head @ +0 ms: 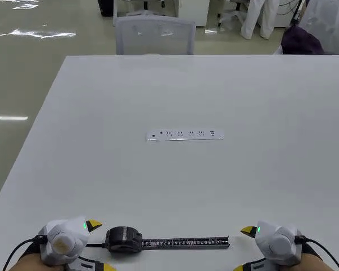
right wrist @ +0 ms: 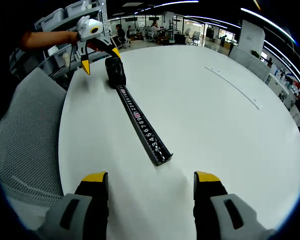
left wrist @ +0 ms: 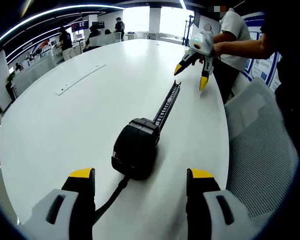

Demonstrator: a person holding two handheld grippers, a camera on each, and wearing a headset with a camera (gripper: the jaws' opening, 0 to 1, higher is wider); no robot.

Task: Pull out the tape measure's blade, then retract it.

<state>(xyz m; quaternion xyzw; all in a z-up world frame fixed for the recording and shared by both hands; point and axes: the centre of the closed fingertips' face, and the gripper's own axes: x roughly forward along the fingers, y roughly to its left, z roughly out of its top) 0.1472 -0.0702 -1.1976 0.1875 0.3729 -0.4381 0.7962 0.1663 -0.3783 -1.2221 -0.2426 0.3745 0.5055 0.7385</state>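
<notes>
**Blade out, retract left to do**

The tape case (head: 123, 239) sits on the near edge of the table (head: 175, 90), with the blade (head: 186, 243) lying flat and running from the case toward the right gripper (head: 244, 248). The pull-out half looks done. The retract half is not, since the blade is extended and nothing is holding it.

The left gripper (head: 99, 246) is just beside the case with its jaws apart and empty. In the left gripper view the case (left wrist: 136, 147) lies ahead of them, apart. The right gripper's jaws are also apart and empty, and the blade tip (right wrist: 160, 156) is just ahead of them, not touched. A thin cord (left wrist: 110, 197) trails from the case back toward the left gripper.

The blade stays out on its own, so the lock is probably engaged. Retracting likely means steadying the case and releasing the lock.

A power strip (head: 184, 135) lies mid-table, well apart from the tape, and there is a chair (head: 153, 35) at the far side. People are in the background and mesh chair backs are near the table edge. Nothing blocks either gripper's way to the case or blade.
</notes>
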